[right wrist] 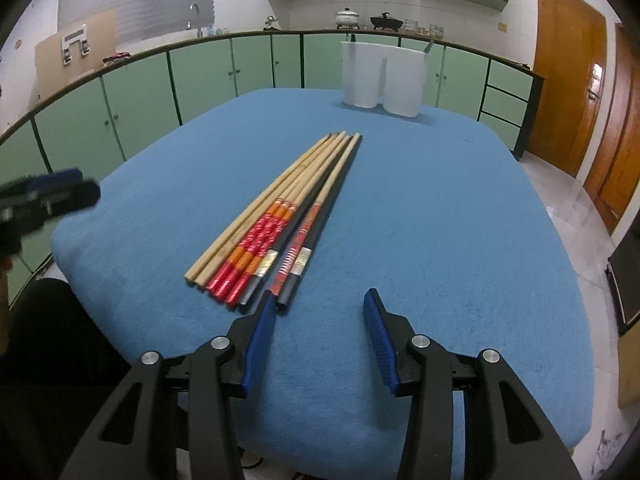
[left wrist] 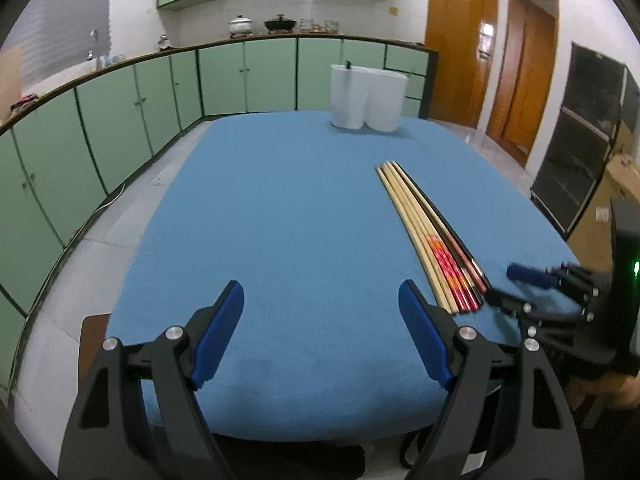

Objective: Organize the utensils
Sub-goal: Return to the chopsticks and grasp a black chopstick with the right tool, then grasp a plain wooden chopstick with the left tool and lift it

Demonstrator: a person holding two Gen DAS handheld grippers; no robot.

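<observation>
Your table, under its blue cloth, is the largest thing here. At its far edge stands the white holder, which reads as 2 joined cups, upright, well apart from everything else. I judge it to be where the utensils go, though nothing confirms that.

The chopsticks lie flat on the cloth in 1 fanned bundle, touching side by side, thick ends toward you and tips pointing at the holder. I count about 8: 2 plain wooden, roughly 3 with red and orange bands, and about 3 dark or grey ones; the overlap makes that split uncertain.

Expect them to be light, stiff and round, so they will roll and slide on each other. Lacquered ends look slippery; the cloth gives some grip underneath. Take hold near the thick ends, across the bundle or 1 pair at a time, since the tips are too thin to pinch reliably.

Your right gripper is about half open and holds nothing; its left pad sits just beside the thick ends of the dark sticks. Your left gripper is wide open and empty over bare cloth, with the bundle just to its right.
</observation>
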